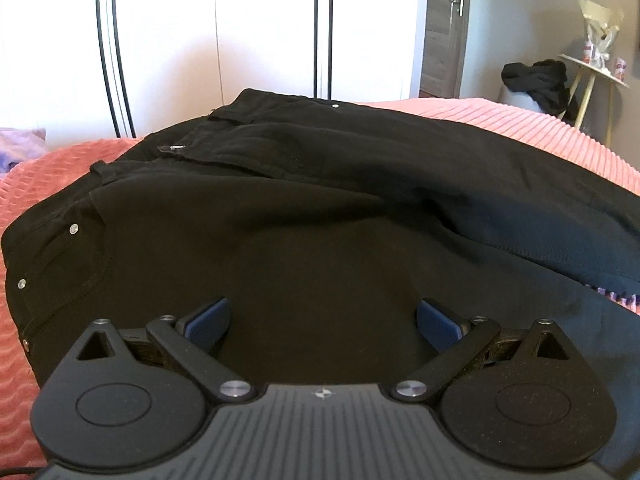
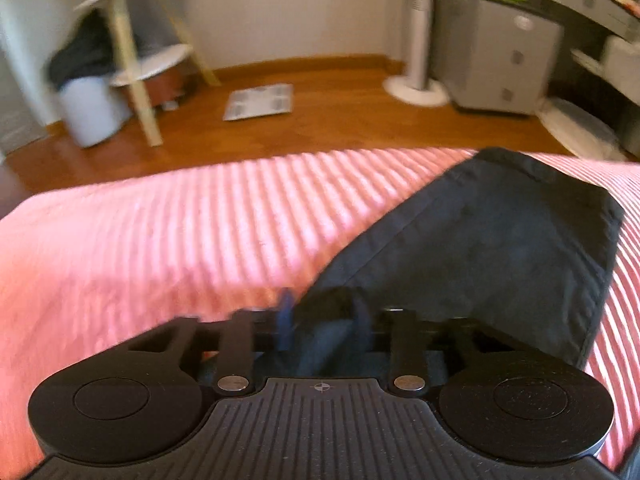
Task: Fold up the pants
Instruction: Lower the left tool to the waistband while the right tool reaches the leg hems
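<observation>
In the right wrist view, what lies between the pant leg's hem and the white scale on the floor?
Only pink ribbed bedspread, then bare wooden floor, separates the hem from the scale.

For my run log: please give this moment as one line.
left gripper open over pants | right gripper shut on pants | bed cover pink

We see a bed [image 1: 520, 120] covered by a pink ribbed blanket [image 2: 160, 220]. Black pants [image 1: 300, 200] lie spread directly on the blanket, waistband toward the white wardrobe side, and in the right wrist view one dark leg end [image 2: 500, 232] rests flat on the pink ribs near the bed's edge. Something purple [image 1: 20, 148] shows at the far left of the bed.
</observation>
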Motion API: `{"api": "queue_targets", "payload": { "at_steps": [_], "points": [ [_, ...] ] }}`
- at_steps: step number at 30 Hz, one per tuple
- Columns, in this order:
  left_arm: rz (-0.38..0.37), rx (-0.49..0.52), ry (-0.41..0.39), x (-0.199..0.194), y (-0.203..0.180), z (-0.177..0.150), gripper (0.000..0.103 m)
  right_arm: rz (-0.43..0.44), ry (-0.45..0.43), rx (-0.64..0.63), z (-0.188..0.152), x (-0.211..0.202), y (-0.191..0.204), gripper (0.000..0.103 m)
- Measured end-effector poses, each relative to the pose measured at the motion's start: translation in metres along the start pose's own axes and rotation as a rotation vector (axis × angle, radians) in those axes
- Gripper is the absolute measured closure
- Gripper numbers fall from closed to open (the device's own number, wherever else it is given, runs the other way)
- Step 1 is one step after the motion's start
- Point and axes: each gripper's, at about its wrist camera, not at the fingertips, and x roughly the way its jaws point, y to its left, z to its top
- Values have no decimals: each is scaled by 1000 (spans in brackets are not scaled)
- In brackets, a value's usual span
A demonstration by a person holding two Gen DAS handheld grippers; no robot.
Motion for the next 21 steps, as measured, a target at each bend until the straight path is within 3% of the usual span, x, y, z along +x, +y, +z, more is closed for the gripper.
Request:
{"api": "queue_targets", "payload": {
  "at_steps": [4, 8, 10, 12, 14, 16, 17, 18, 21],
  "points": [
    [-17, -7, 1, -1, 4, 1, 4, 197, -110, 68, -31, -74, -59, 97],
    [-57, -73, 13, -5, 15, 5, 4, 291, -213, 106, -115, -145, -136, 98],
    [-86, -111, 21, -7, 21, 7, 4, 264, -173, 158, -161, -152, -168, 98],
    [-119, -161, 21, -12, 27, 9, 4, 171, -102, 237, -191, -144, -192, 99],
    [-152, -194, 10, -20, 32, 11, 4, 233, -53, 339, -198, -137, -215, 98],
    [-164, -191, -11, -28, 33, 16, 4, 373, -13, 423, -189, -137, -226, 84],
    [-171, -185, -26, -33, 33, 19, 4, 457, -1, 464, -186, -134, -230, 63],
    [-184, -178, -43, -38, 31, 24, 4, 514, -10, 501, -185, -131, -232, 48],
    [-267, -160, -74, -43, 20, 43, 4, 547, 15, 497, -180, -109, -230, 51]
  ]
}}
